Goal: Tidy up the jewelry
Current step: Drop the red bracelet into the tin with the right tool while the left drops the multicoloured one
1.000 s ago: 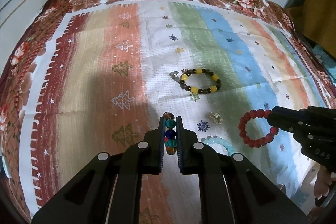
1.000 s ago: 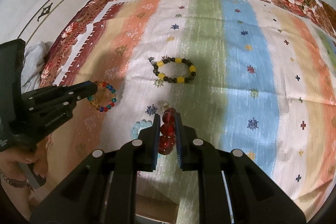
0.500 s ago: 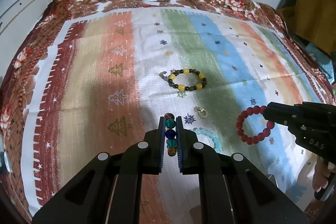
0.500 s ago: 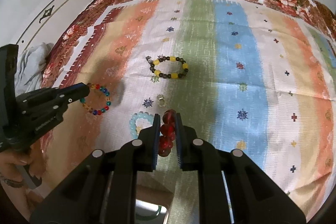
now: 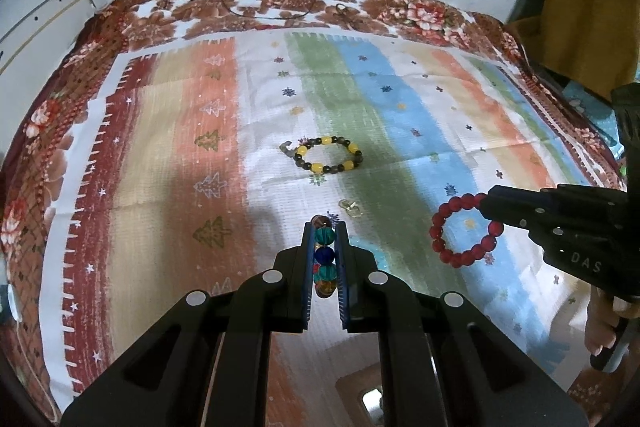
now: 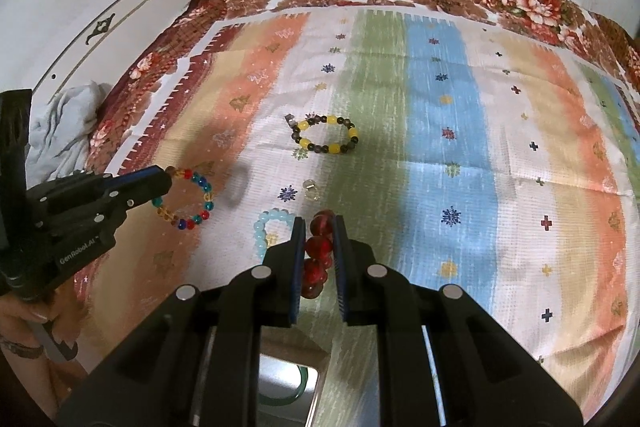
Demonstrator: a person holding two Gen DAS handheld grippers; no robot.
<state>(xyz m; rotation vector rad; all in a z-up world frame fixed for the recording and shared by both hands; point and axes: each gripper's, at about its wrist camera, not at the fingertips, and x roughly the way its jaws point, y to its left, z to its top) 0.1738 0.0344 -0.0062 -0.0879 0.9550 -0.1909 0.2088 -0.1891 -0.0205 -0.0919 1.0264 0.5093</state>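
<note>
My left gripper is shut on a multicolour bead bracelet, held above the cloth; the bracelet hangs as a ring in the right wrist view. My right gripper is shut on a red bead bracelet, which shows as a ring in the left wrist view. A black-and-yellow bead bracelet lies on the cloth ahead, also in the right wrist view. A pale blue bracelet and a small clear ring lie near my right fingers.
A striped cloth with a floral border covers the surface. A black cable lies at its far edge. A box with a green bangle sits below my right gripper. Crumpled grey fabric lies off the left edge.
Both grippers have pulled back and up from the cloth, each still holding its bracelet. The bracelets on the cloth have not moved.
</note>
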